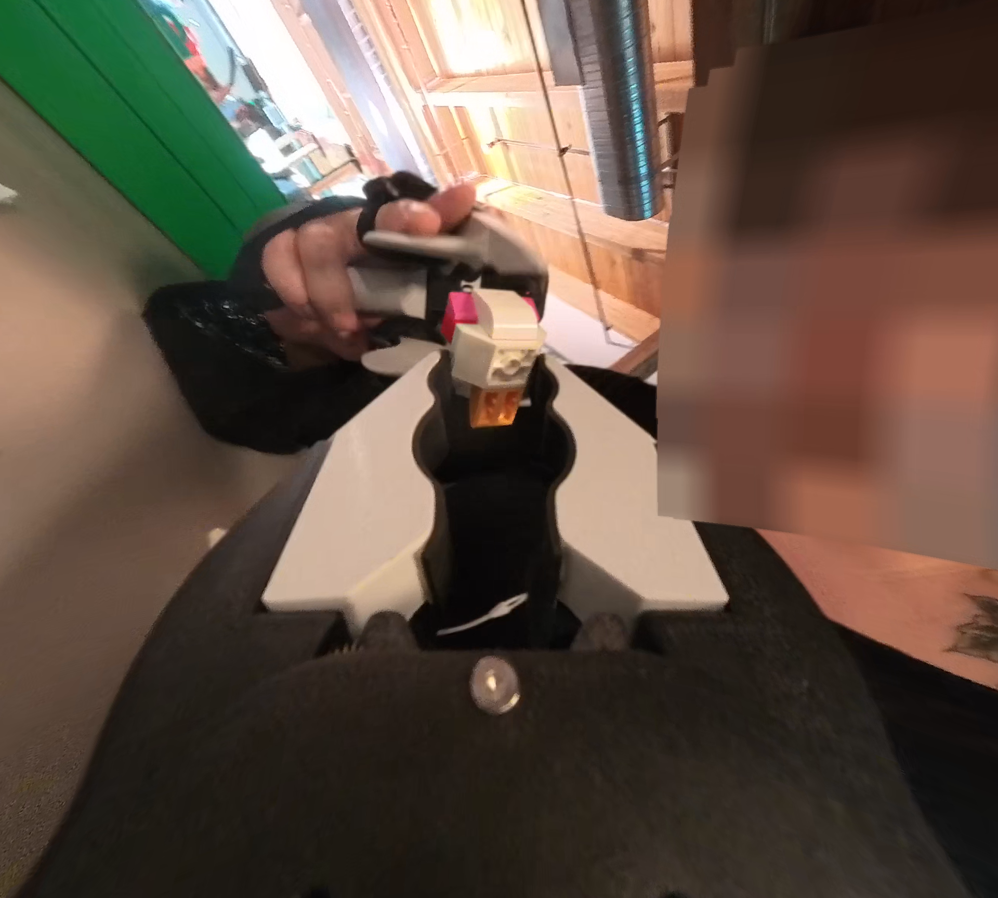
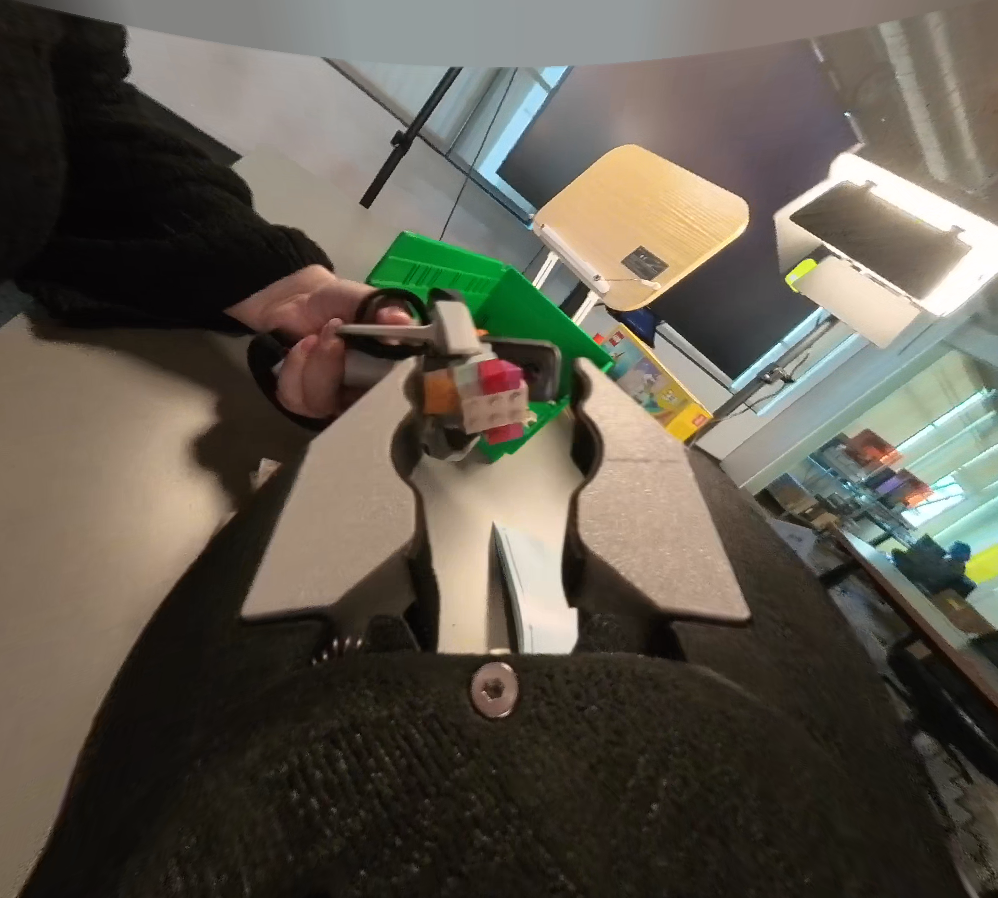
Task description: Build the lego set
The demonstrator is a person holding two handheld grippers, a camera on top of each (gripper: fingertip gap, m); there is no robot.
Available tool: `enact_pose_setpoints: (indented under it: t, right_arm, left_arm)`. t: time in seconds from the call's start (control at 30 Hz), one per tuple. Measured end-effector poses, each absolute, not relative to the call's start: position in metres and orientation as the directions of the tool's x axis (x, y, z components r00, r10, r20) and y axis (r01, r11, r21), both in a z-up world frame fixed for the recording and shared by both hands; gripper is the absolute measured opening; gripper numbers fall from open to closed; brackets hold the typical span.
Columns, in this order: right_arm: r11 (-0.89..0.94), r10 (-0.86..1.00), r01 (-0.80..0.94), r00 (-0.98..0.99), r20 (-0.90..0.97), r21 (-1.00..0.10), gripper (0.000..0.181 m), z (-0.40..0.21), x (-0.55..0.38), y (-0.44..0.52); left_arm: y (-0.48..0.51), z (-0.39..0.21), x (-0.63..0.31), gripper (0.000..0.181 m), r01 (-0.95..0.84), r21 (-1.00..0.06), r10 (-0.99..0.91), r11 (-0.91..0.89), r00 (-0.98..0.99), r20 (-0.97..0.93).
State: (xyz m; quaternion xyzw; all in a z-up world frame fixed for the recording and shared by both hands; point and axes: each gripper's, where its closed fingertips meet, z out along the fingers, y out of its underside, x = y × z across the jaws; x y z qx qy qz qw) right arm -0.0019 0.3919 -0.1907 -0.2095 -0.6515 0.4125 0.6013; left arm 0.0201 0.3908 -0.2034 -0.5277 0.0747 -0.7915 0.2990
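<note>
Office-like workspace, wall-mounted dark screen (image 2: pixel 675 202), long desks (image 2: pixel 918 602), stocked shelving (image 2: pixel 875 472), exposed silver duct (image 1: pixel 621 78)

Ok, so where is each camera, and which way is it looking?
Left wrist view: sits on the left gripper, looks up along its fingers at the lego and the ceiling; shows the right hand.
Right wrist view: sits on the right gripper, looks across the table at the lego and a green tray; shows the left hand.
Shared: the lego. The two cameras face each other.
</note>
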Motion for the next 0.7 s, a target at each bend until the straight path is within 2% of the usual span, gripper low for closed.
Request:
enact_pose_setpoints:
  t: [0.1,0.23,0.37,0.43,0.53,0.7]
  right_arm:
    - [0.483,0.836,-0.26,-0.146,0.529,-0.836,0.067,-0.182,0.003,0.413]
    - [0.322,0.92,-0.282,-0.131,0.369,-0.904,0.057,-0.181,0.01,0.443]
    - [0.154,0.954,-0.283,-0.206,0.217,-0.947,0.052,-0.184,0.01,0.451]
    - [0.179,0.963,-0.287,-0.143,0.227,-0.941,0.048,-0.187,0.009,0.46]
    - [0.291,0.957,-0.285,0.079,0.28,-0.913,0.044,-0.191,0.009,0.488]
    - [0.423,0.891,-0.247,0.289,0.351,-0.872,0.04,-0.19,0.016,0.514]
  left_arm:
    - [0.397,-0.212,0.02,0.031,0.407,-0.577,-0.652,-0.708,-0.063,0.755]
    - [0.411,-0.213,0.008,0.03,0.411,-0.789,-0.77,-0.457,0.261,0.582]
    - [0.428,-0.212,-0.018,0.031,0.253,-0.964,-0.714,-0.084,0.66,0.235]
    - [0.433,-0.209,-0.032,0.031,0.173,-0.985,-0.625,0.026,0.771,0.119]
    - [0.44,-0.209,-0.053,0.031,0.089,-0.99,-0.481,0.107,0.876,0.027]
    - [0.439,-0.205,-0.059,0.031,-0.069,-0.974,-0.356,0.218,0.923,-0.145]
